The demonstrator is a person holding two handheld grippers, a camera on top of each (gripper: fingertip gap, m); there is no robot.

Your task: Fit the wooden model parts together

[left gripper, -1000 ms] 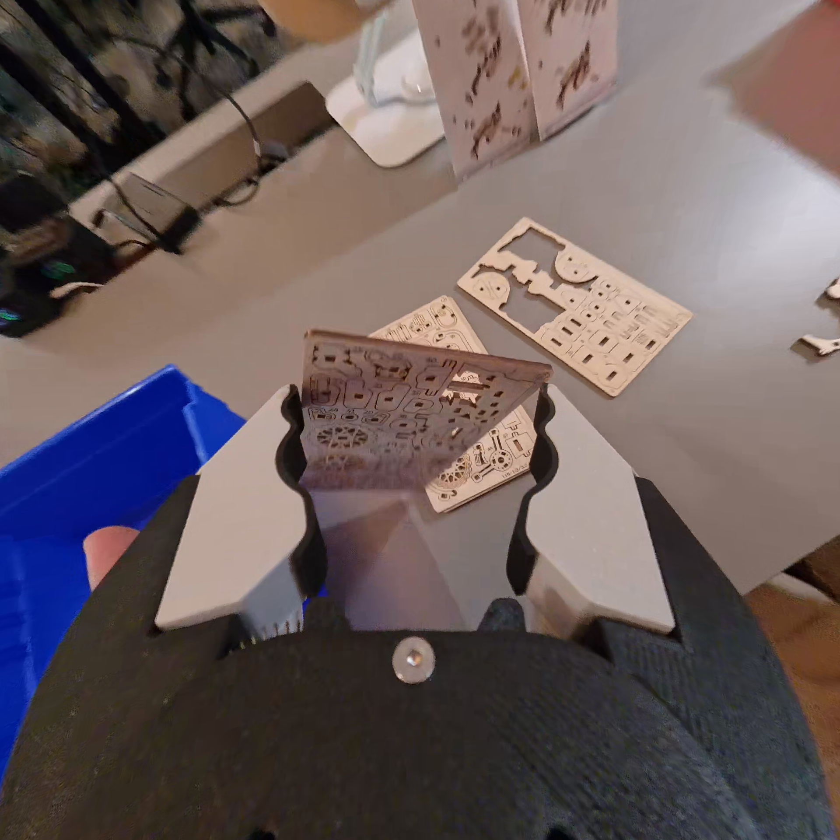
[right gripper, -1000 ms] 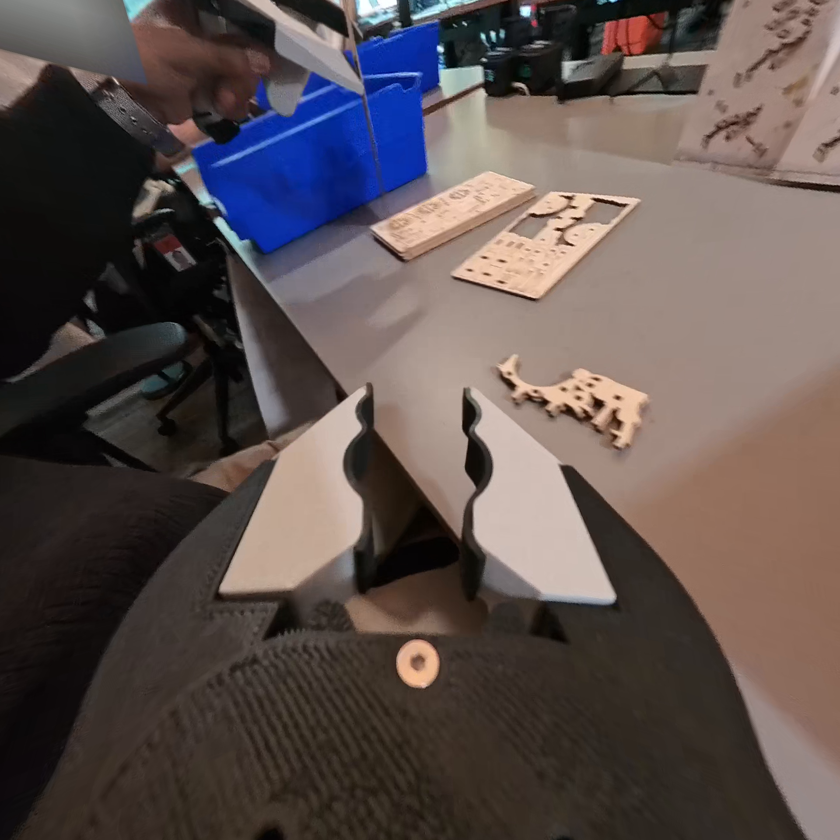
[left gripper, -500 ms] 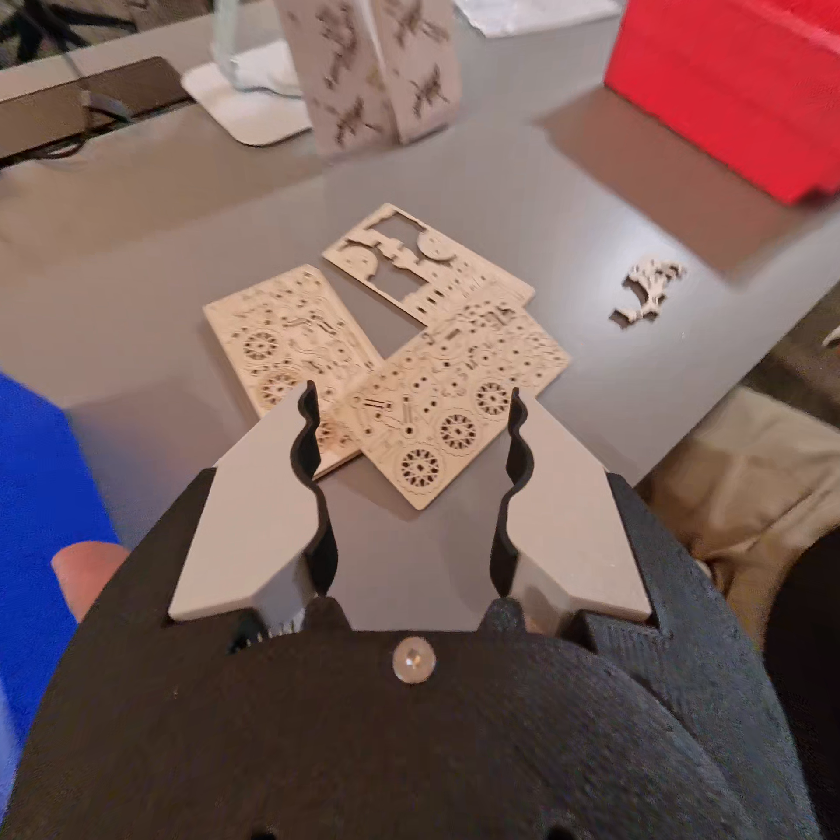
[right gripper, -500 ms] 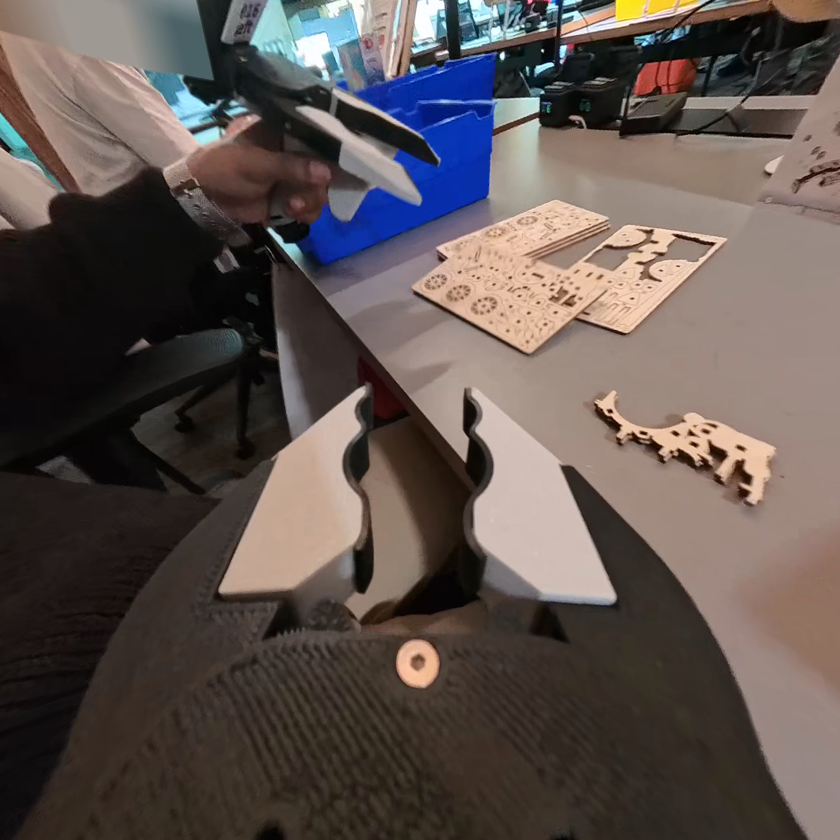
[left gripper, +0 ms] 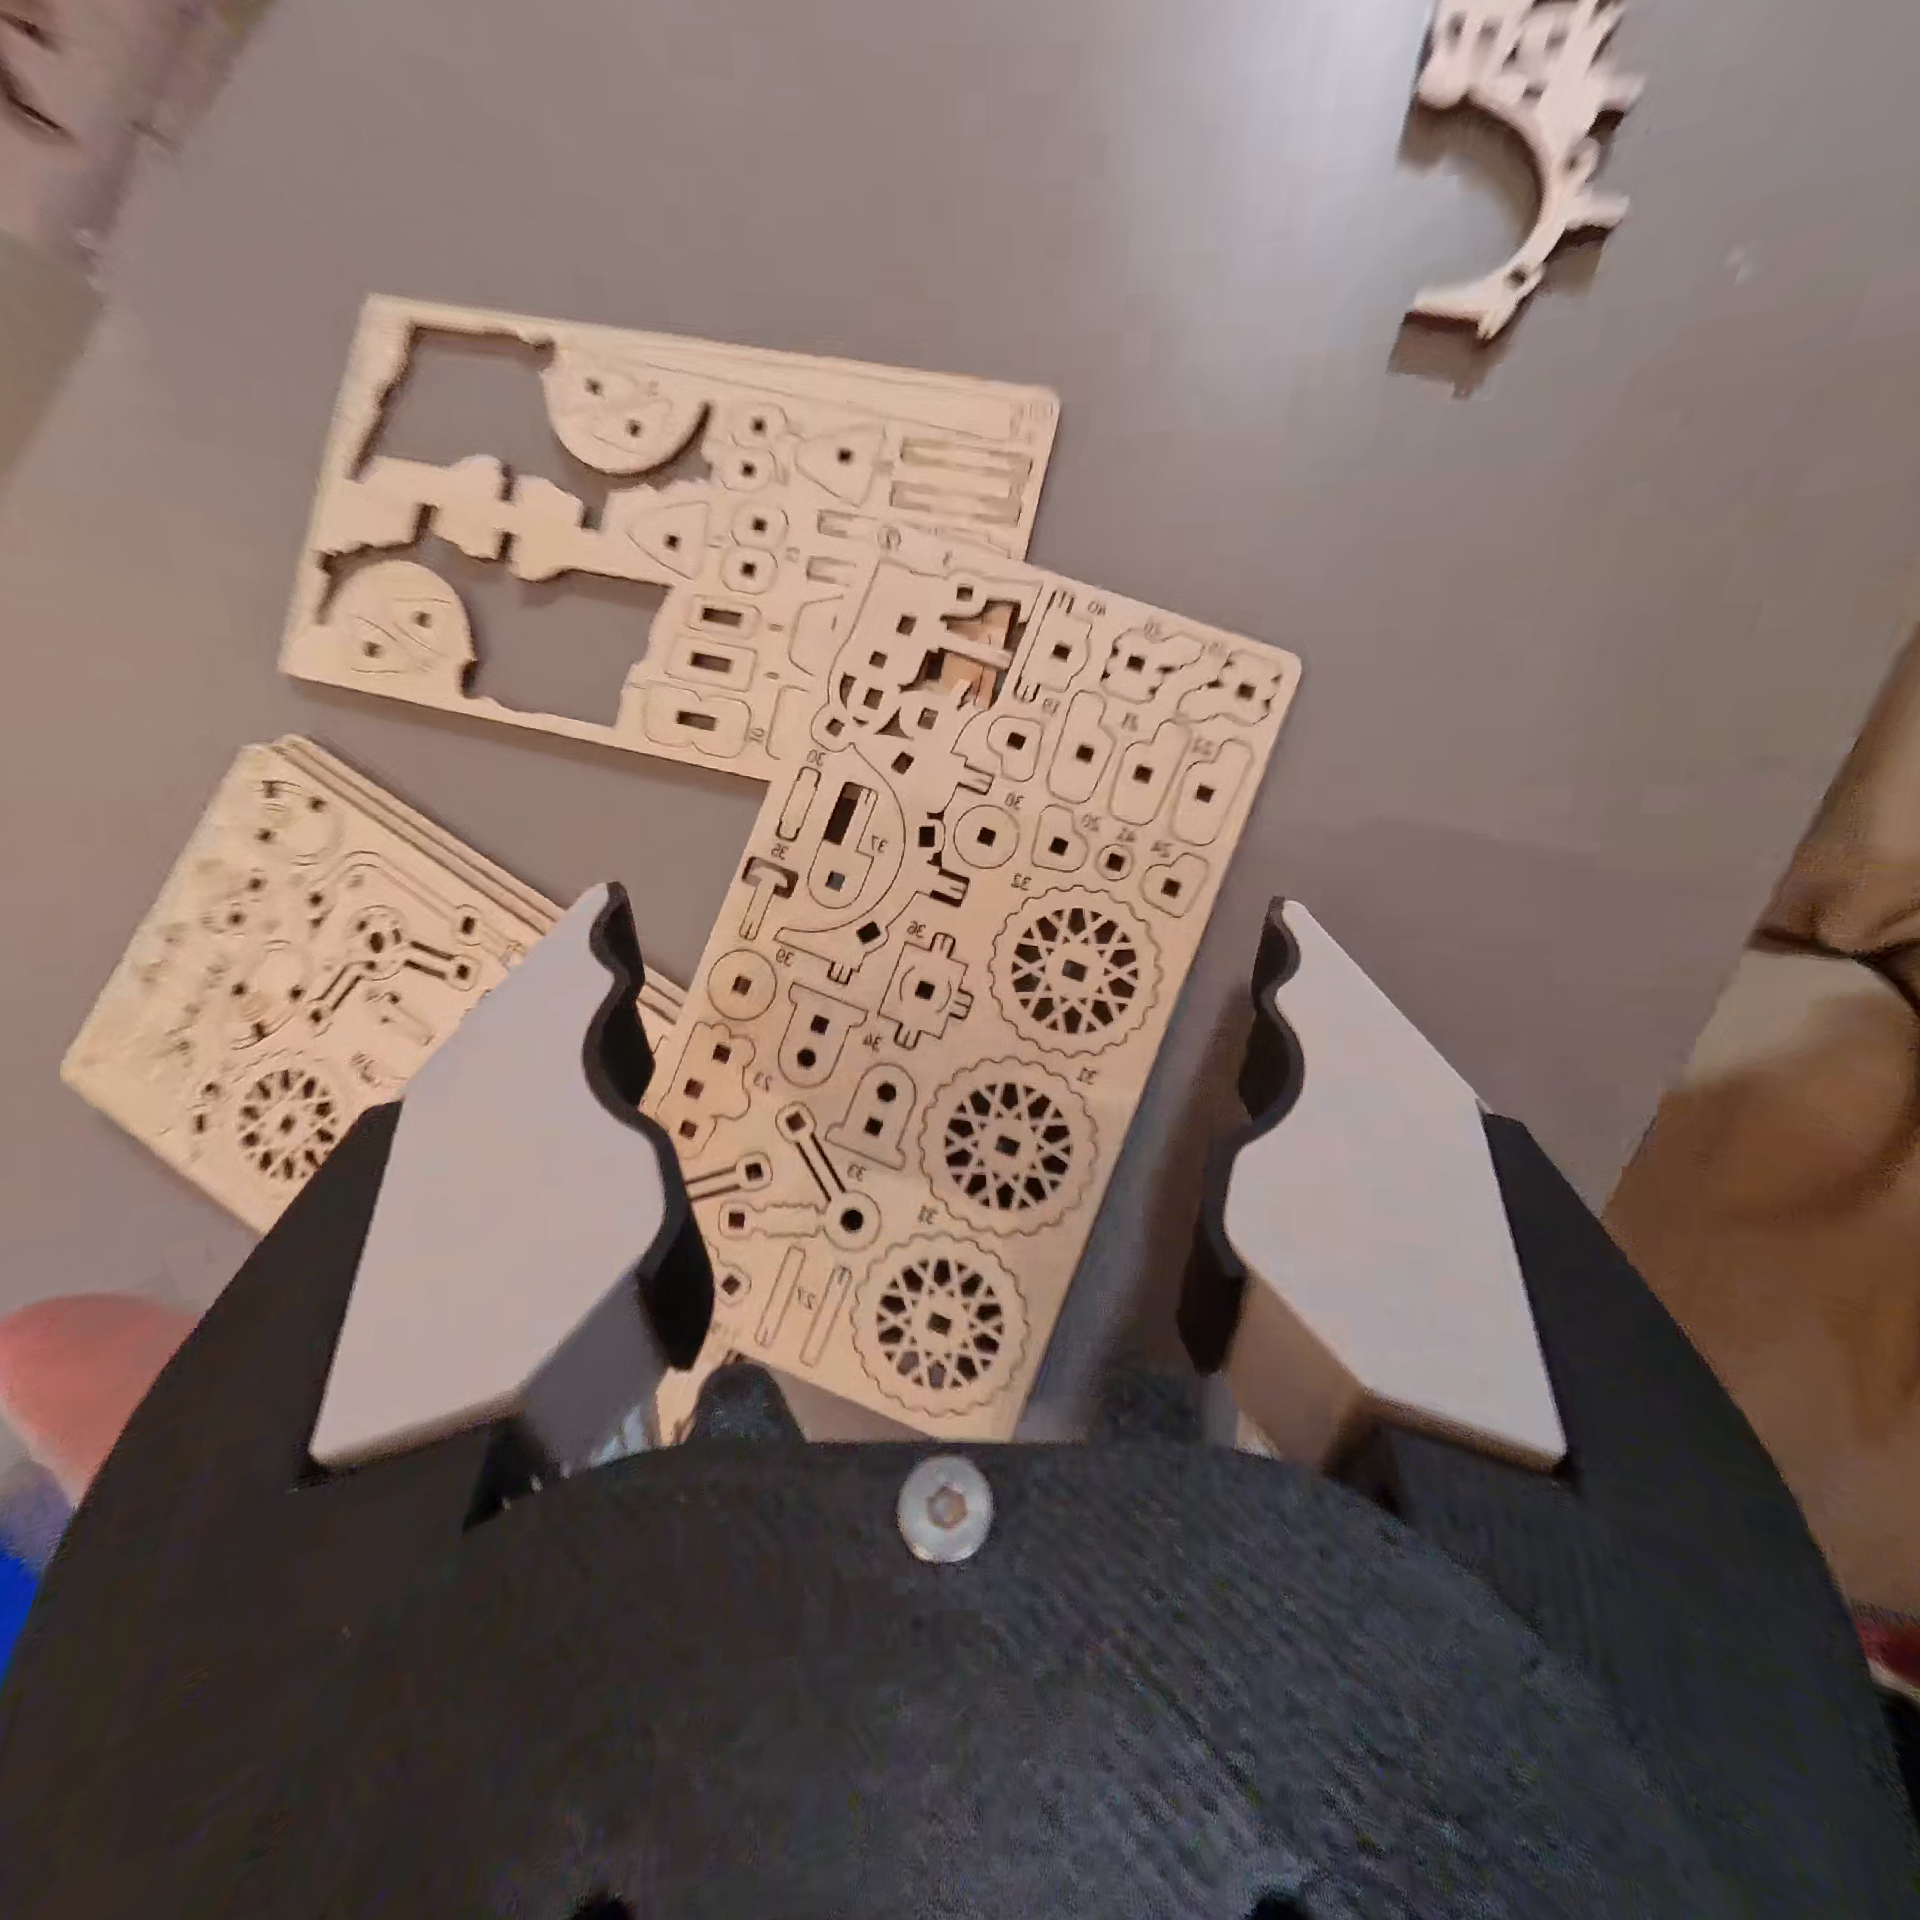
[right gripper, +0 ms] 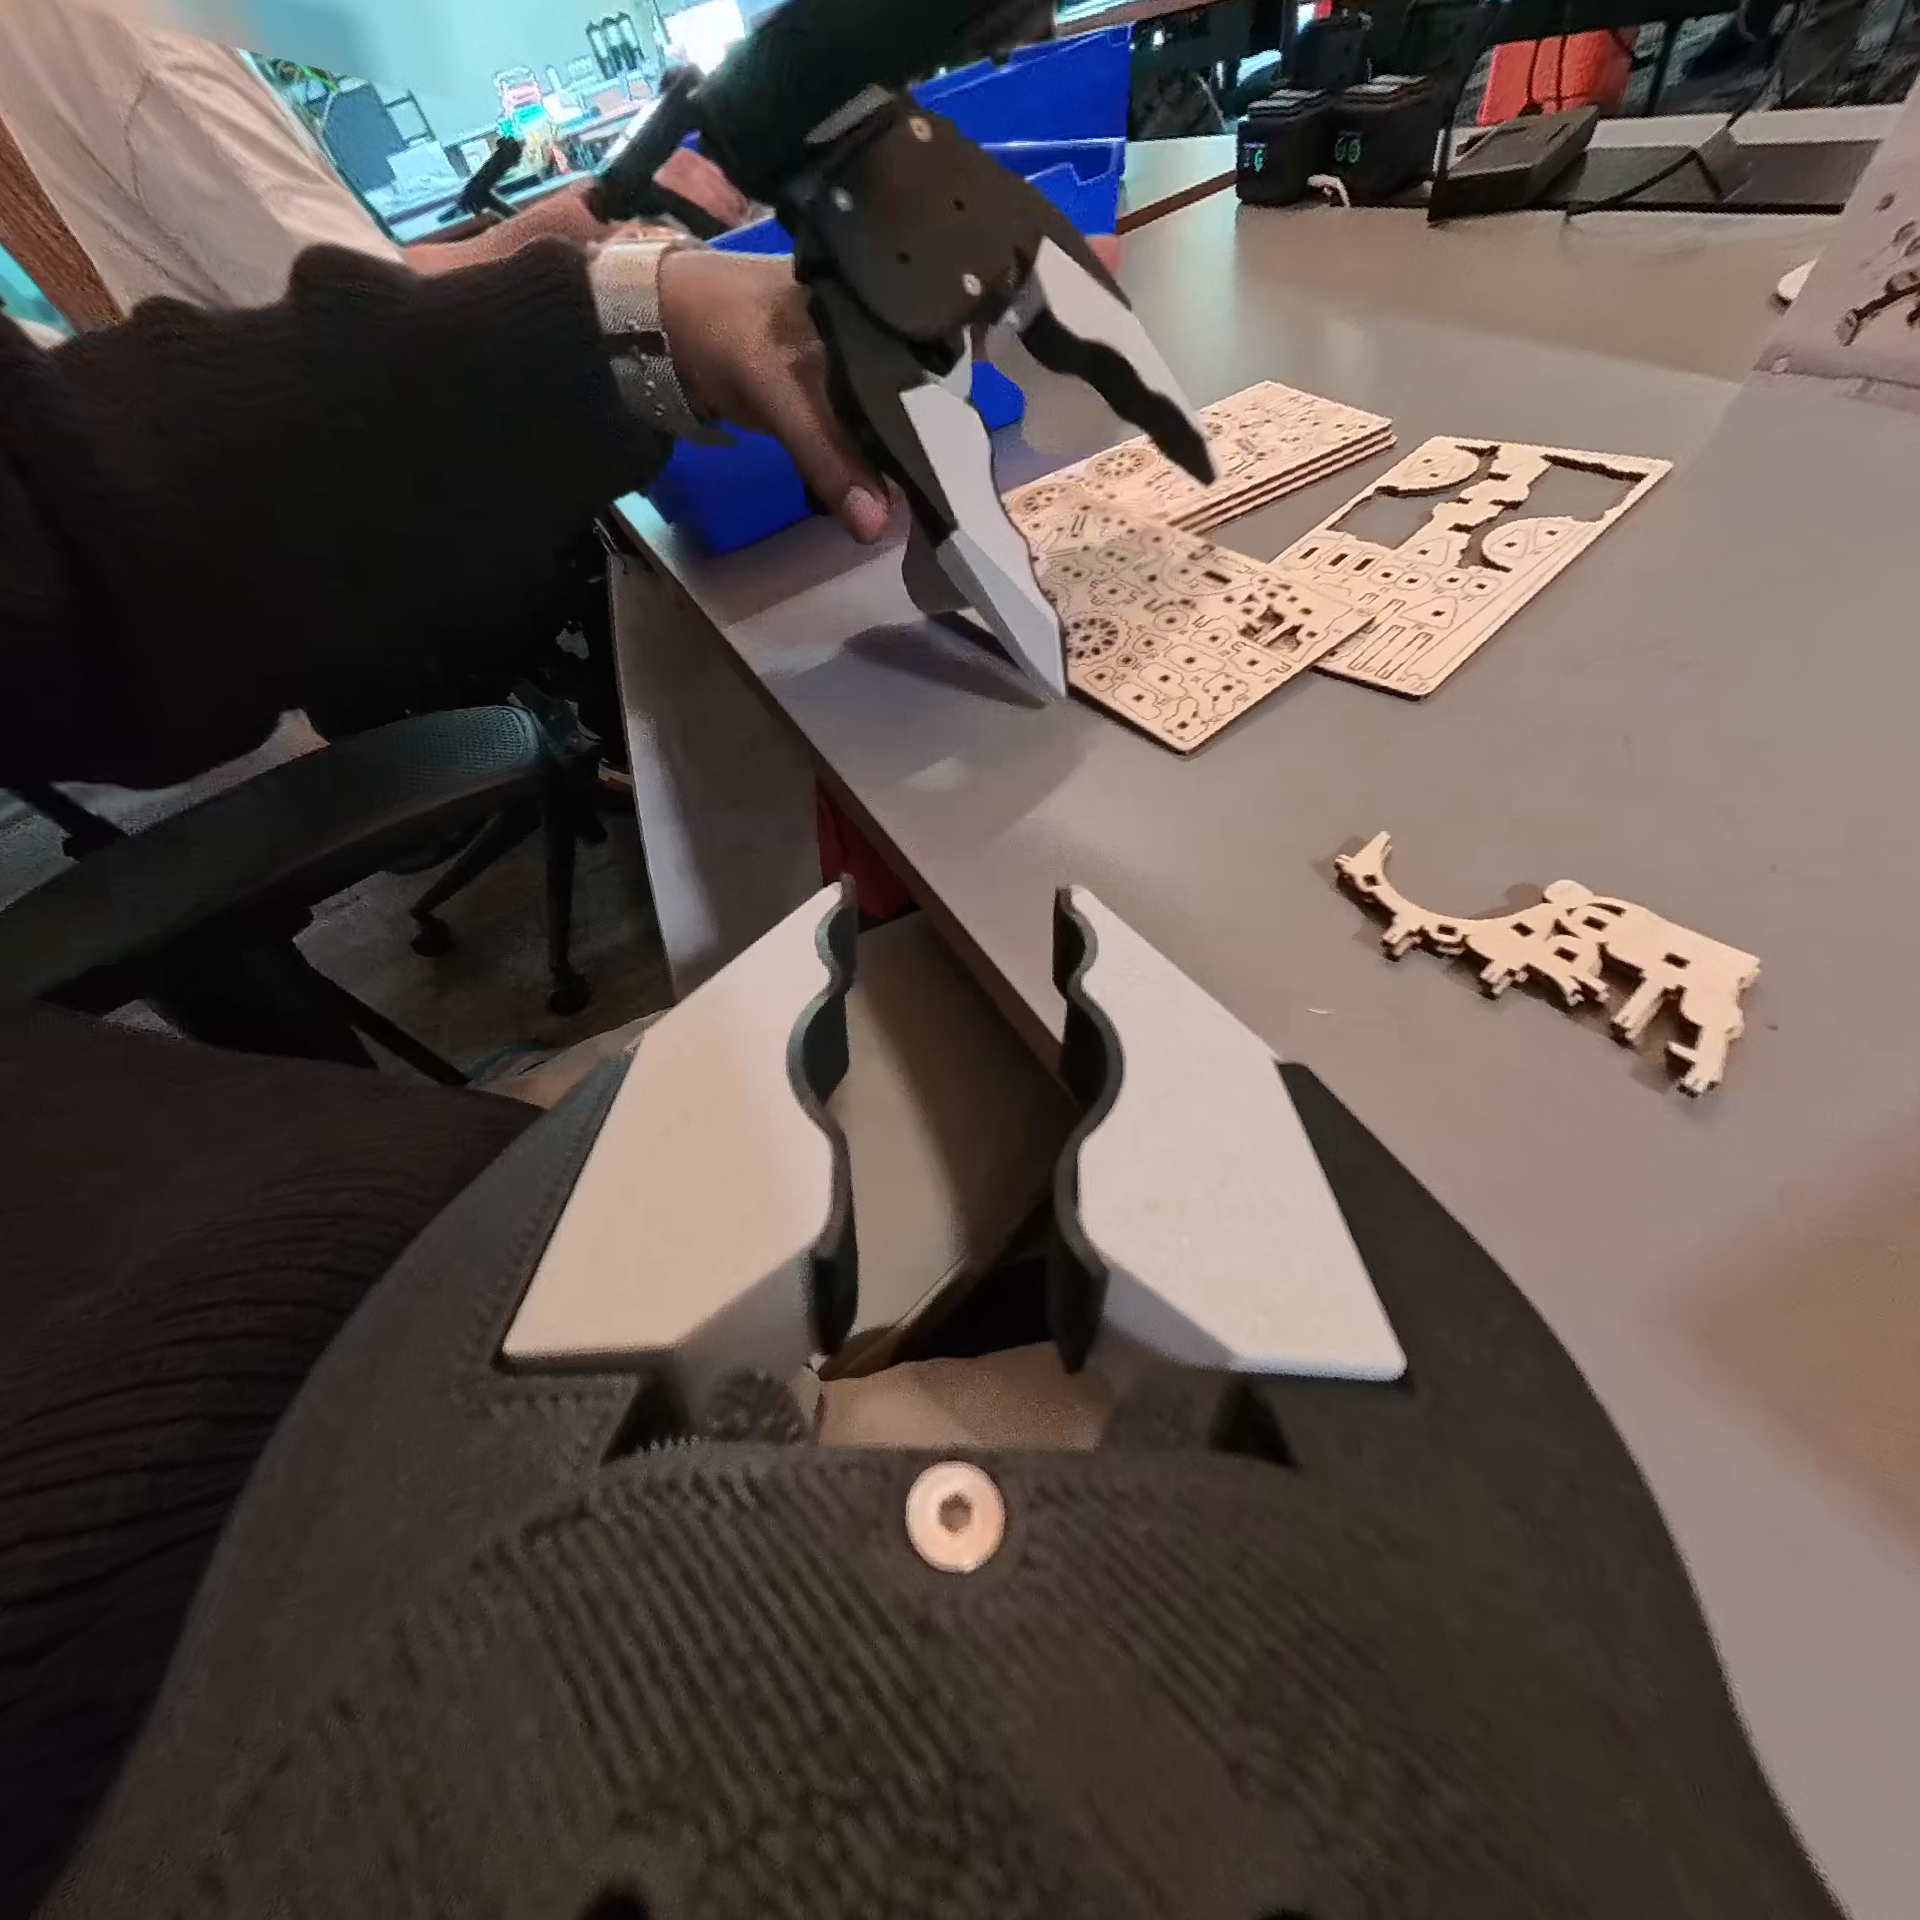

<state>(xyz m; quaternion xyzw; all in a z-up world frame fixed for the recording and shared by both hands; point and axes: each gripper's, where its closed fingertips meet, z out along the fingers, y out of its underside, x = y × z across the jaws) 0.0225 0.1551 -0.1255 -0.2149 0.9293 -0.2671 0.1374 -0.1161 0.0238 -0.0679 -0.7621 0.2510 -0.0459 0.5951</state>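
Note:
A wooden parts sheet with gear wheels [left gripper: 997,987] lies flat on the grey table, overlapping a partly punched-out sheet [left gripper: 665,540] and a stack of sheets [left gripper: 281,977]. My left gripper [left gripper: 948,912] is open and empty, pointing steeply down just above the gear sheet, with its jaws wide to either side of it. A loose cut-out wooden piece [left gripper: 1527,156] lies apart to the right. In the right wrist view, my right gripper [right gripper: 954,904] is open and empty off the table's near edge, with the loose piece [right gripper: 1558,956] to its right. The left gripper [right gripper: 1122,571] hovers over the gear sheet [right gripper: 1195,623].
A blue bin [right gripper: 727,488] stands at the table's left end behind the hand that holds the left gripper. A printed paper stand [right gripper: 1870,291] is at the far right. An office chair [right gripper: 312,810] is beside the table edge [right gripper: 831,769]. Black devices sit at the back.
The left gripper let go of the gear sheet, which now lies on the other sheets. It then tipped down close over the sheet with its jaws wider. The right gripper barely moved.

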